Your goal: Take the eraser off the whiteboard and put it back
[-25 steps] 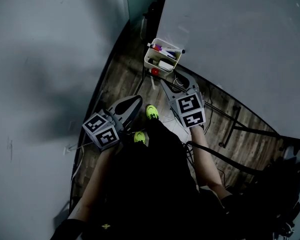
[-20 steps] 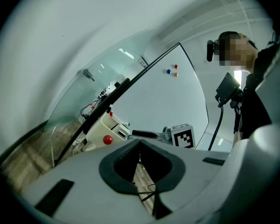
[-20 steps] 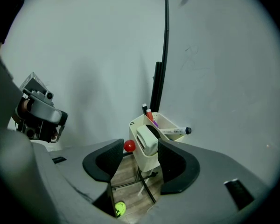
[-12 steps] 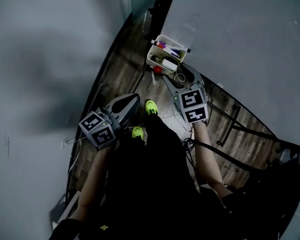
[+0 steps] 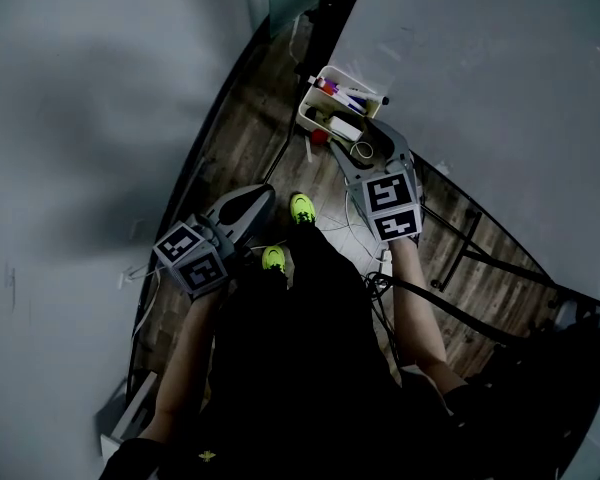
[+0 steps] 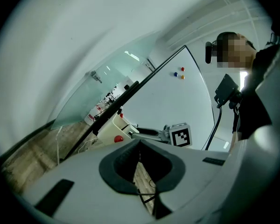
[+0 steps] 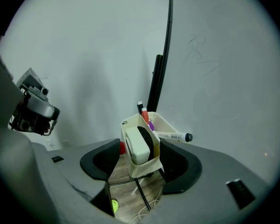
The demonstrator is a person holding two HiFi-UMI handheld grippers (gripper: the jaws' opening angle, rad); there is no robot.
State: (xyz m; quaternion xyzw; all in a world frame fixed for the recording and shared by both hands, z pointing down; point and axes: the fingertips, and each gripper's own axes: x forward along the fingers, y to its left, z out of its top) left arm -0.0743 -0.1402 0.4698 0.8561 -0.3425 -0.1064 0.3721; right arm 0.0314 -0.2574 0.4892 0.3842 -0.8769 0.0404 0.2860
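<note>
Now the right gripper has just been opening its jaws and they stand wide and empty, lined up on the white block eraser with its black felt face, which sits upright in the cream plastic tray at the foot of the grey whiteboard; I judge the pick-up is about to start. Compared with a second ago, that gripper is closer to the tray in the head view, while the left gripper hangs low near the person's leg, jaws together on nothing.
</note>
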